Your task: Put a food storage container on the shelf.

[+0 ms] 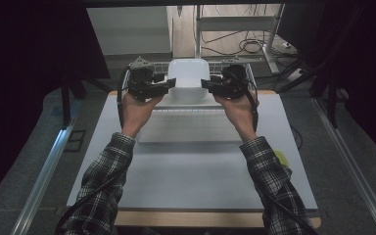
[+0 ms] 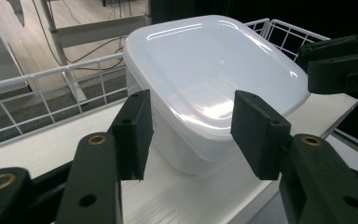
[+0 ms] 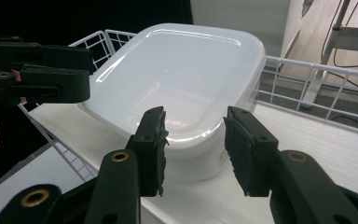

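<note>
On the table [image 1: 196, 171], a white wire rack [image 1: 186, 105] at the far middle, bearing a lidded white plastic box [image 1: 188, 73] on its flat shelf. Flanking that box, left gripper [image 2: 191, 135] and right gripper [image 3: 195, 149], each spread and pinching nothing, pads just short of the box's near corners, box untouched between both.

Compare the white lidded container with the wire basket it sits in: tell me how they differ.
The white lidded container has solid, smooth, glossy walls and a closed lid; the wire basket is an open grid of thin rods that you can see through. The container has rounded corners, while the basket's rim runs in straight rails. The container is compact and stands inside the wider basket, rising above its rim. Both are white.
</note>
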`<state>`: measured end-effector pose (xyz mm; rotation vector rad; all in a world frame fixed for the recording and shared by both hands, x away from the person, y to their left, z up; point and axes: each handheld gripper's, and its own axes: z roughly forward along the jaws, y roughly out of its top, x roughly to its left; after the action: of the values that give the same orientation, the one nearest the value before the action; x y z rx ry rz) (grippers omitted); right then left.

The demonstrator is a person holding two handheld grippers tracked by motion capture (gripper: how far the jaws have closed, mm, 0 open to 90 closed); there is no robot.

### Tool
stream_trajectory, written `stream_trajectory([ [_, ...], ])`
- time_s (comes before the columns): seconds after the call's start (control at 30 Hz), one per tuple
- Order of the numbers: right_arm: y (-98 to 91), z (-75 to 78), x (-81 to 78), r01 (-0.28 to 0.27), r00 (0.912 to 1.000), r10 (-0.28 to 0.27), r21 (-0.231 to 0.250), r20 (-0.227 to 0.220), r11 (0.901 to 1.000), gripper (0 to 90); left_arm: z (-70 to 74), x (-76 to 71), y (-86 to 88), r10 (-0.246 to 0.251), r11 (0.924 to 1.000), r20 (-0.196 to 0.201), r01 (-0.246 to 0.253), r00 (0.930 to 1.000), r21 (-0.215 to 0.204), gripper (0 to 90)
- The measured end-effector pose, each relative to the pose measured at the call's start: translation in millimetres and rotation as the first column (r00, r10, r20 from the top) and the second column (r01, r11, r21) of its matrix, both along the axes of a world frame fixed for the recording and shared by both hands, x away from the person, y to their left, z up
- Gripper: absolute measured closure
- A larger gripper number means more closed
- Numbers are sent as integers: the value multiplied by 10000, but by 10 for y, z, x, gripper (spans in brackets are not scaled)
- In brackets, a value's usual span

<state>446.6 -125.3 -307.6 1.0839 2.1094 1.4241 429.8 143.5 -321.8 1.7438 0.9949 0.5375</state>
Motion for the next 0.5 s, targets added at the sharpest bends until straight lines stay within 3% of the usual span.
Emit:
stream_trajectory([
  [0.23,10,-5,21,34,10000,-34,-11,16,10000,568,19,33,0,106,9999,23,-106,9999,-14,443],
  [0.33,3,-10,26,30,10000,-30,53,-3,10000,556,23,37,-9,73,9998,-9,-73,10000,189,422],
  [0.5,-20,-34,20,-28,10000,29,158,-60,9999,510,25,-4,13,-210,9997,10,210,9998,109,378],
])
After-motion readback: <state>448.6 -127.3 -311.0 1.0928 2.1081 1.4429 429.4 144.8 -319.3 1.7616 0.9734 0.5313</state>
